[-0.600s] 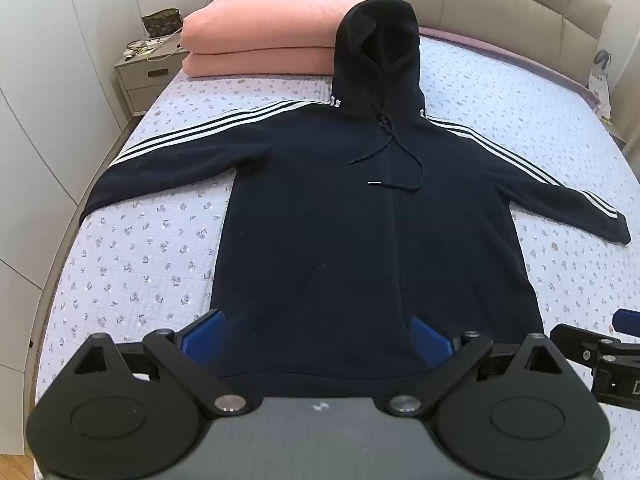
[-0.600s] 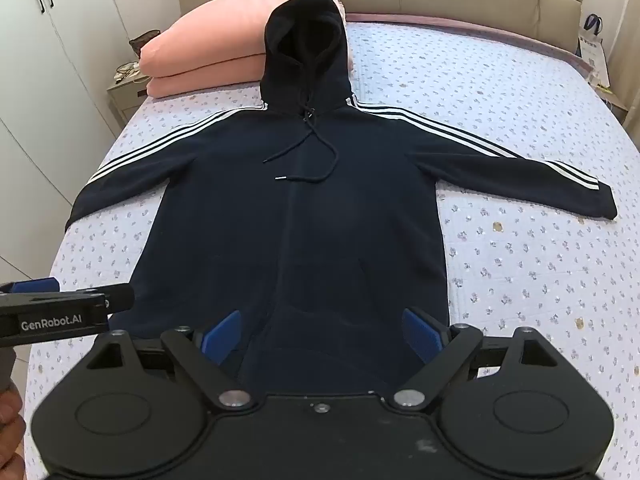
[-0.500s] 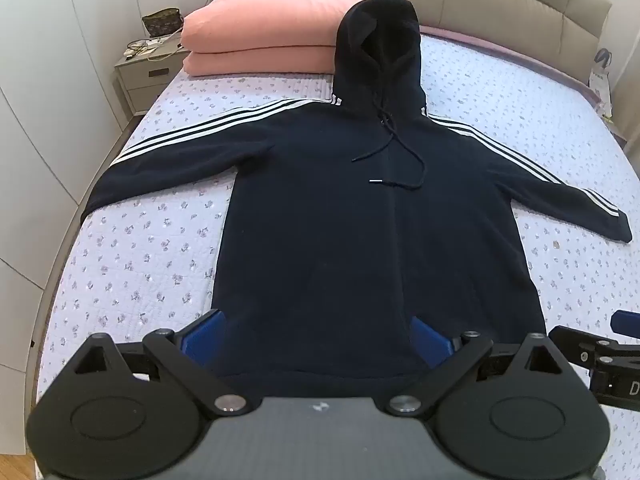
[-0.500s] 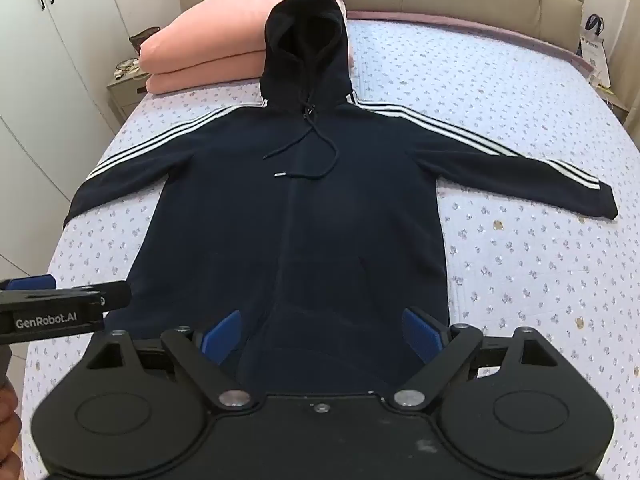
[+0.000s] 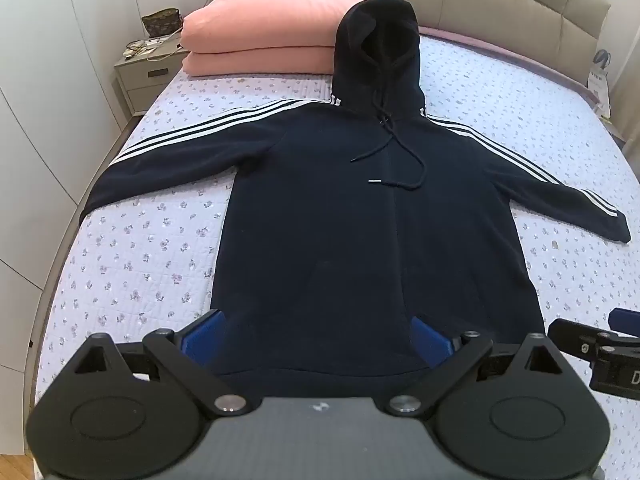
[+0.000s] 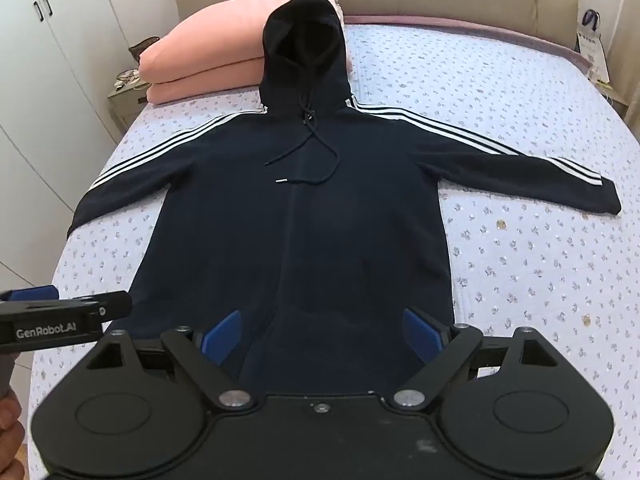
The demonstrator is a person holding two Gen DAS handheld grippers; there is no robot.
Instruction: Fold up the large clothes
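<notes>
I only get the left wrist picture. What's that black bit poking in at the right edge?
Observer: That is the right gripper. Its own view shows its jaws wide open, with the lower part of the hoodie between them.
Operator: Is somebody holding these things?
Observer: Yes. The right view shows part of a hand in its bottom left corner, below the left gripper.
Operator: Any writing on that one?
Observer: Its side reads GenRobot.AI.
</notes>
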